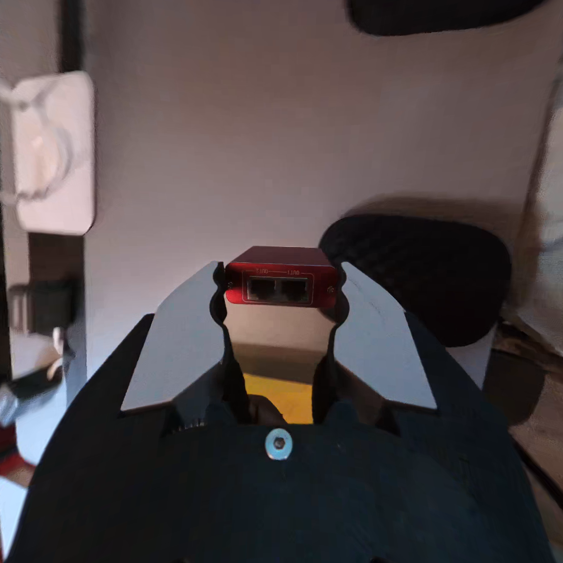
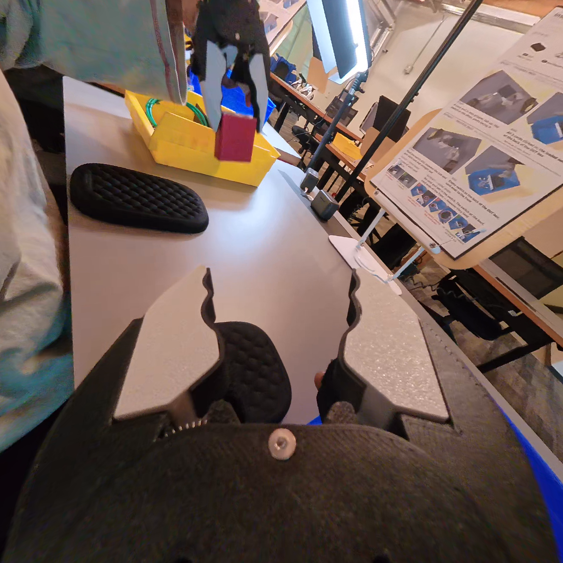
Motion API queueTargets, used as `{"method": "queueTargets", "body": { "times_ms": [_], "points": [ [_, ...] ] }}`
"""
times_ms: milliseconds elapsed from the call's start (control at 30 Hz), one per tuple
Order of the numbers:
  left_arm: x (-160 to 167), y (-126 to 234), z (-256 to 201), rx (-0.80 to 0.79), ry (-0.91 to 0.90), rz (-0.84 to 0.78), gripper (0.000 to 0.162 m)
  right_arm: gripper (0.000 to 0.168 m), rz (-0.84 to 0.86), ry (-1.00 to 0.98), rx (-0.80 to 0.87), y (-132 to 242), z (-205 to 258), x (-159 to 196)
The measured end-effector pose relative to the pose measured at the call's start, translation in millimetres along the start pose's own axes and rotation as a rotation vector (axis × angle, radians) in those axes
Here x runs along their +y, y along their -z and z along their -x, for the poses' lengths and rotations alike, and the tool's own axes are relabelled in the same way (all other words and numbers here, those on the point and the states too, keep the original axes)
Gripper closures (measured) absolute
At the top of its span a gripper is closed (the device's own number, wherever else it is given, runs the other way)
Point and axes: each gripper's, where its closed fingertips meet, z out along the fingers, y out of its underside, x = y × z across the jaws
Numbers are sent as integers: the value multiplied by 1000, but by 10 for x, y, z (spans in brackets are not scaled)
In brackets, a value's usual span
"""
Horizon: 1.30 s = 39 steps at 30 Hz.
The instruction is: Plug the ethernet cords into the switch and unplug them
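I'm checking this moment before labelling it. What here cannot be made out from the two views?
- Switch: its far end is hidden behind its own body in the left wrist view, and the right wrist view shows only plain red sides.
- Green cord in the yellow bin: its plugs are hidden by the bin walls and a sleeve.
- Left edge of the left wrist view: blurred pale and dark shapes, unidentifiable.
- Blue bin: contents blocked by the left claw.

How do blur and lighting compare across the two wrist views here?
Left wrist view: dim, background smeared, only the small red metal switch and left gripper read sharp. Right wrist view: bright, crisp, glare on the grey table, wide-angle bending at edges; right gripper open.
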Motion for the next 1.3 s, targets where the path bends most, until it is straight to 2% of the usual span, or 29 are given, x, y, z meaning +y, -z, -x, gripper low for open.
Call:
{"method": "queueTargets", "body": {
  "times_ms": [167, 400, 600, 767, 833, 933, 1033, 1100, 1167, 1233, 1300],
  "points": [
    [-432, -603, -637, 172, -221, 50, 93, 82, -18, -3, -9, 30, 45, -5],
    [-640, -1070, -926, 280, -389, 49, 93, 84, -29, -4, -4, 81, 44, -6],
    [-631, -1214, -992, 325, -401, 25, 93, 84, -4, -13, -15, 62, 54, 50],
    [-680, -1243, -1024, 356, -322, -59, 91, 85, 1, -23, -46, -4, 96, 55],
    [-685, -1186, -948, 317, -271, -103, 81, 85, 10, -28, -75, -59, 141, 52],
    [-744, -937, -750, 204, -131, -262, 79, 85, 9, -36, -162, -228, 274, 9],
    [-731, -539, -498, 28, 79, -469, 79, 85, 50, -111, -191, -547, 331, -15],
    [-634, -220, -359, -92, 221, -609, 81, 82, 154, -232, -180, -846, 374, 34],
    [-478, 81, -301, -168, 349, -715, 81, 77, 303, -338, -252, -1132, 604, 100],
    [-291, 344, -255, -250, 455, -792, 83, 72, 416, -365, -335, -1379, 864, 134],
    [-105, 571, -208, -344, 534, -855, 86, 73, 530, -382, -328, -1589, 945, 225]
  ]
}}
